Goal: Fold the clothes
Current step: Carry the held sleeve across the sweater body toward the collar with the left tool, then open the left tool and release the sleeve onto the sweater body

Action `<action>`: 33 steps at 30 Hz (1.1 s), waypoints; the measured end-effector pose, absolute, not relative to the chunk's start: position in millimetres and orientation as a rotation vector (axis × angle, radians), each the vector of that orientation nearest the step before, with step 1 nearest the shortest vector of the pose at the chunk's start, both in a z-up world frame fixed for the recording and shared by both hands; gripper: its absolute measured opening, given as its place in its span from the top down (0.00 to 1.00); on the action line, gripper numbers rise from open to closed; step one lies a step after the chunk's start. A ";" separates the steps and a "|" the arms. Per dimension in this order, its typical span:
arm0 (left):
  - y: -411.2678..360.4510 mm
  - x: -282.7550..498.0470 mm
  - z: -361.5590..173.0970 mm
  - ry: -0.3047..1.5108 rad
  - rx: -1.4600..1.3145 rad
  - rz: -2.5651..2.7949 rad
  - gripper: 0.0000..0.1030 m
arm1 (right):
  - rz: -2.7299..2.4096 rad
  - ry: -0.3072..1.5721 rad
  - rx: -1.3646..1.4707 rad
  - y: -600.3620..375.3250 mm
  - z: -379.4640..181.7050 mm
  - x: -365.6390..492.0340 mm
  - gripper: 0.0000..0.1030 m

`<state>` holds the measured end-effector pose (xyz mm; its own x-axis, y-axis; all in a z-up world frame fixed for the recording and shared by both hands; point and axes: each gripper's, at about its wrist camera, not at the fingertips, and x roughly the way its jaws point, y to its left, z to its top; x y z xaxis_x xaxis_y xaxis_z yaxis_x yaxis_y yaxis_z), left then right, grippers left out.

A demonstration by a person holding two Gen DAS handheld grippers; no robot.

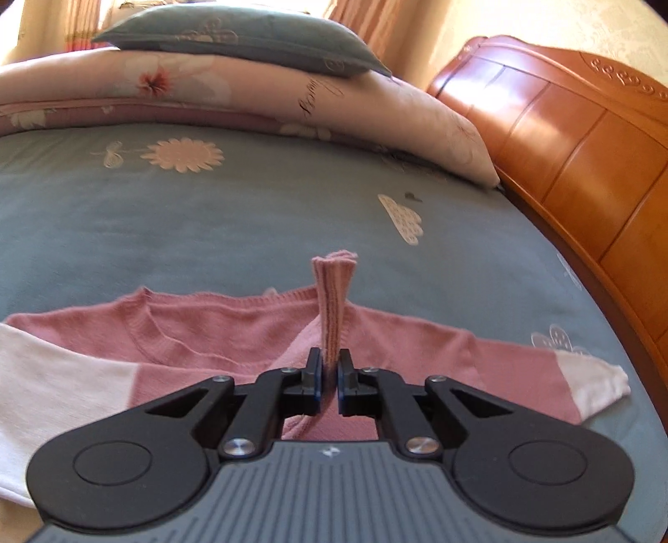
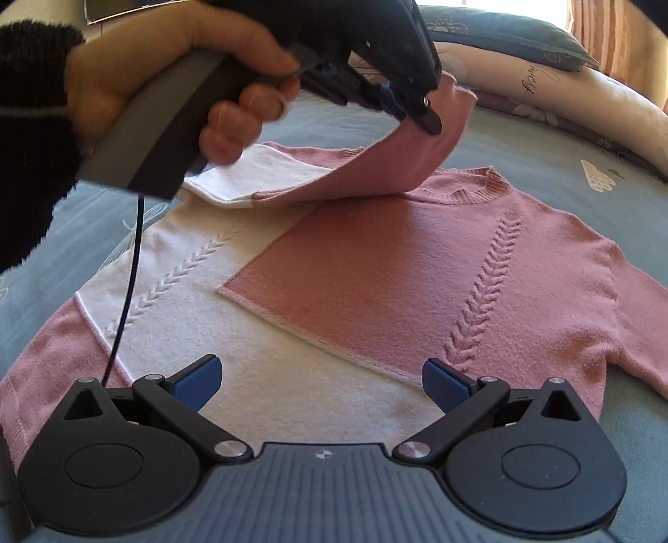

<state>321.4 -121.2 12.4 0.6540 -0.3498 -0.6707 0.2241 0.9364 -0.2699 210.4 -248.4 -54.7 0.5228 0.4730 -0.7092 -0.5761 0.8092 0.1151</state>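
On the bed [image 2: 542, 200], the sweater [image 2: 375, 292] lies flat while the left tongs [image 1: 330, 369] pinch one sleeve [image 2: 375, 167] lifted across its chest and the right tongs [image 2: 321, 384] gape empty, the other sleeve and body unfolded.

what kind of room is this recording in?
Most likely a home bedroom. The pink and white knitted sweater lies on a bed with a grey-blue floral bedspread, beside a carved orange wooden headboard, with a grey-blue pillow stacked on a folded pink floral quilt.
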 end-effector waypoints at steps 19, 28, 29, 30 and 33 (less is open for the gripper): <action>-62.6 263.8 2.3 0.766 -0.020 -0.348 0.33 | 0.542 0.845 0.029 -271.4 -68.2 231.9 0.00; -13.9 223.8 -30.0 0.641 0.079 -0.296 0.22 | 0.521 0.807 0.099 -276.9 -76.1 234.0 0.00; -9.9 227.6 -33.0 0.633 0.072 -0.282 0.22 | 0.516 0.798 0.086 -275.2 -76.8 233.0 0.00; -5.7 232.5 -36.3 0.631 0.059 -0.266 0.22 | 0.509 0.792 0.066 -272.3 -77.5 232.0 0.00; 10.6 250.8 -51.0 0.690 -0.046 -0.238 0.22 | 0.487 0.770 -0.010 -262.6 -80.0 227.7 0.00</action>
